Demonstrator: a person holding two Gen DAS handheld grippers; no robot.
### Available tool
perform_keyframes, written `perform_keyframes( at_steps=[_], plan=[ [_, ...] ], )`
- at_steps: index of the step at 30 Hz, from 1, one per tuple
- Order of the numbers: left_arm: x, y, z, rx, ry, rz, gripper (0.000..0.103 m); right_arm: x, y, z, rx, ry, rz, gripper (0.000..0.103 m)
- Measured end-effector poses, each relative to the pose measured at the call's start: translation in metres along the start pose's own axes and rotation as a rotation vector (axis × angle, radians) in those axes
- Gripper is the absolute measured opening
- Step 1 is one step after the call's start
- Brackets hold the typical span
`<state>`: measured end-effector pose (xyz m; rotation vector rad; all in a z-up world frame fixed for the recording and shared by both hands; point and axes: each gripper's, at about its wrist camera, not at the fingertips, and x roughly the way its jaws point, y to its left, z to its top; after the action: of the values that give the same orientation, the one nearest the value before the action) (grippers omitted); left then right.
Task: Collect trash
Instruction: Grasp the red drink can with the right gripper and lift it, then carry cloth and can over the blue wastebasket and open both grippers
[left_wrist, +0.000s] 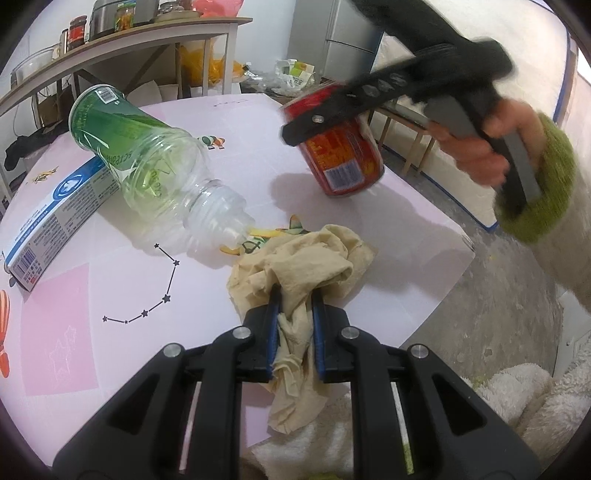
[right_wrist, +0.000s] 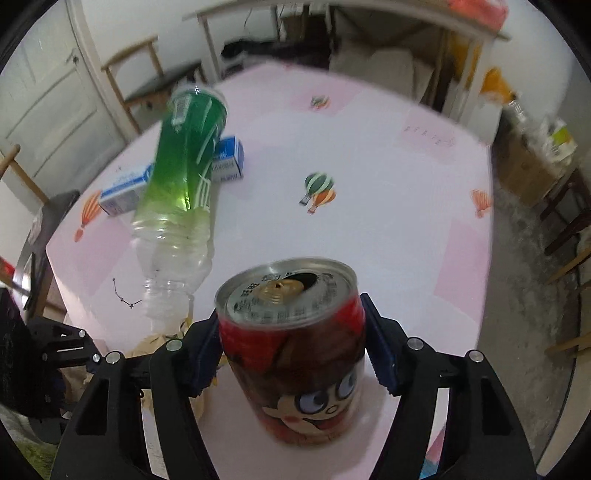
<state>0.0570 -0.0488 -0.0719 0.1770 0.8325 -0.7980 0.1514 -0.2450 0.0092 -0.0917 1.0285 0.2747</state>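
My left gripper (left_wrist: 295, 295) is shut on a crumpled beige tissue (left_wrist: 299, 258) at the near edge of the pink table (left_wrist: 369, 229). My right gripper (right_wrist: 290, 314) is shut on a red drink can (right_wrist: 295, 354) with a cartoon face. In the left wrist view the red can (left_wrist: 340, 155) hangs tilted above its shadow, with one black finger (left_wrist: 332, 110) across it and a hand (left_wrist: 476, 147) on the handle. An empty green-labelled plastic bottle (left_wrist: 147, 155) (right_wrist: 177, 184) lies on its side, resting on a blue and white carton (left_wrist: 55, 214) (right_wrist: 229, 158).
The table's right edge (left_wrist: 458, 236) drops to a grey floor (left_wrist: 498, 295). Behind the table stand a shelf with jars (left_wrist: 110, 48), a fridge (left_wrist: 343, 33), bags and a wooden stool (left_wrist: 406, 125). A wooden chair (right_wrist: 147, 81) stands beyond the far side.
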Motion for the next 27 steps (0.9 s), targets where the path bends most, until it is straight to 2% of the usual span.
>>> perform_keyframes(
  at_steps=[9,17,22,27],
  plan=[
    [-0.001,0.004,0.002,-0.019,0.003,0.014,0.012,-0.008,-0.019,-0.026,0.122,-0.061,-0.037,0.066],
    [-0.003,0.005,0.001,-0.066,0.003,0.039,0.010,-0.015,-0.025,-0.052,0.222,-0.125,0.022,0.067],
    [-0.010,0.006,0.004,-0.097,0.001,0.040,0.009,-0.021,-0.024,-0.057,0.246,-0.165,0.005,0.066],
    [-0.025,0.001,0.018,-0.108,-0.038,0.016,0.009,-0.046,-0.033,-0.063,0.279,-0.232,0.017,0.066]
  ],
)
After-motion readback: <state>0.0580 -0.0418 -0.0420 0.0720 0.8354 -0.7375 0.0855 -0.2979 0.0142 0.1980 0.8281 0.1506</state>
